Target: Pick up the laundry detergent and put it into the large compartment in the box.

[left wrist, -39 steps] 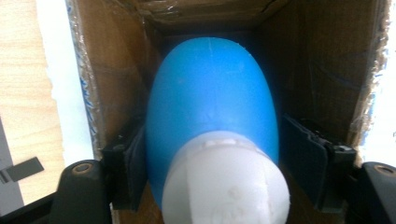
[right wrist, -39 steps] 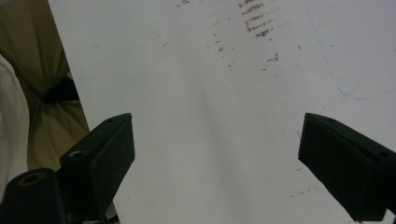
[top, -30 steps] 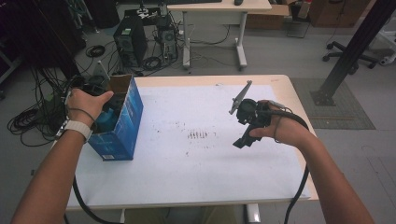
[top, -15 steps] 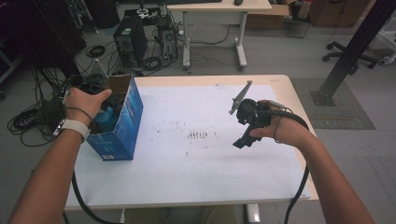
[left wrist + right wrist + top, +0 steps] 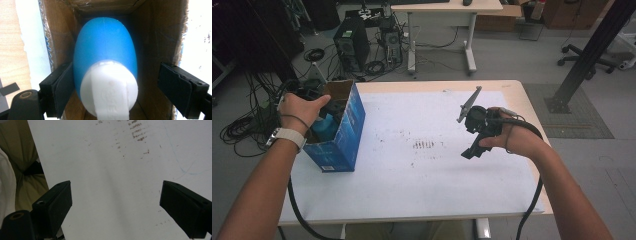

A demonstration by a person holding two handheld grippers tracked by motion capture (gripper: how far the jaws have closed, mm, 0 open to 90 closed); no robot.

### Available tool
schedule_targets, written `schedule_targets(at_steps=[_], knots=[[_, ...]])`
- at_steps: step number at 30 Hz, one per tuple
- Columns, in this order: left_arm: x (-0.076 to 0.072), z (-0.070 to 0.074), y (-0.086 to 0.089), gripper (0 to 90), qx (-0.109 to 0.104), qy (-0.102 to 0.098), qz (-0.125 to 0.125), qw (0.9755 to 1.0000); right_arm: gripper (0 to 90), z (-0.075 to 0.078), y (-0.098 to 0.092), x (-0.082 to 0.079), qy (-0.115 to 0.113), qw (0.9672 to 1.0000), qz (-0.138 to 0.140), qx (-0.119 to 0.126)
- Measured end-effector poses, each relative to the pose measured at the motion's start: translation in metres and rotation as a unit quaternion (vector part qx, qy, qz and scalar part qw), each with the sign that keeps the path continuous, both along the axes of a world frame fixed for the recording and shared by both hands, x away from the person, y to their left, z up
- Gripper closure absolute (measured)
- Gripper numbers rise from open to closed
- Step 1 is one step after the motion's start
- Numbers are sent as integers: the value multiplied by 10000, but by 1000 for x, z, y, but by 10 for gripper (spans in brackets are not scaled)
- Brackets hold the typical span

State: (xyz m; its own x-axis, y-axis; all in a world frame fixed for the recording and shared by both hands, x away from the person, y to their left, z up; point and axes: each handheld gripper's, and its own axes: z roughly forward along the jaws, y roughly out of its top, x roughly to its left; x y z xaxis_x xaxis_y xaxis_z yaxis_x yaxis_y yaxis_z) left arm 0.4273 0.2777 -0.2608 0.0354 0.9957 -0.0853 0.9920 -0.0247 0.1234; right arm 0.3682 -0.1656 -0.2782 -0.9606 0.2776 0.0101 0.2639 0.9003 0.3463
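Note:
A blue bottle (image 5: 105, 45) with a white cap (image 5: 110, 92) stands inside an open cardboard box with blue sides (image 5: 339, 137) at the table's left edge. My left gripper (image 5: 112, 87) reaches down into the box, and its jaws have just been opening. The bottle stands between them: the left pad (image 5: 63, 87) is at its side and the right pad (image 5: 175, 87) is well clear of it. In the high view a hand covers the left gripper (image 5: 319, 105). My right gripper (image 5: 472, 150) hovers open over the white sheet (image 5: 112, 170) with nothing between its jaws.
The white sheet (image 5: 422, 165) covers most of the wooden table (image 5: 517, 95) and bears dark smudges (image 5: 426, 145) at its middle. Computer towers (image 5: 349, 42), cables and a second desk stand on the floor beyond the table.

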Motion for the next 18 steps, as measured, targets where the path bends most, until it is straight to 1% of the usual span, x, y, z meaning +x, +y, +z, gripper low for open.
schedule_targets(at_steps=[2, 6, 8, 13, 15, 16, 18], knots=[[0, 2, 0, 136, -16, -12, -40, 10000, 108, 0, 0, 0, 3, 10000, 4, -3], [-1, 8, 0, 91, 49, -71, -69, 9999, 108, 0, 1, 0, 3, 10000, 15, -6], [-2, 11, 1, 90, 17, -126, -48, 9999, 108, 0, 2, -1, 17, 10000, 8, -23], [-5, 15, 2, 92, -53, -185, -96, 9998, 108, 0, 4, -1, -1, 10000, 32, -21], [-6, 17, 2, 88, -114, -222, -91, 9996, 108, 1, 4, -1, 0, 10000, 39, -19], [-6, 19, 2, 84, -139, -274, -94, 9995, 108, 1, 5, -2, -11, 10000, 44, -18], [-7, 21, 1, 84, -194, -278, -115, 9994, 108, 2, 5, -2, -7, 10000, 34, -18]])
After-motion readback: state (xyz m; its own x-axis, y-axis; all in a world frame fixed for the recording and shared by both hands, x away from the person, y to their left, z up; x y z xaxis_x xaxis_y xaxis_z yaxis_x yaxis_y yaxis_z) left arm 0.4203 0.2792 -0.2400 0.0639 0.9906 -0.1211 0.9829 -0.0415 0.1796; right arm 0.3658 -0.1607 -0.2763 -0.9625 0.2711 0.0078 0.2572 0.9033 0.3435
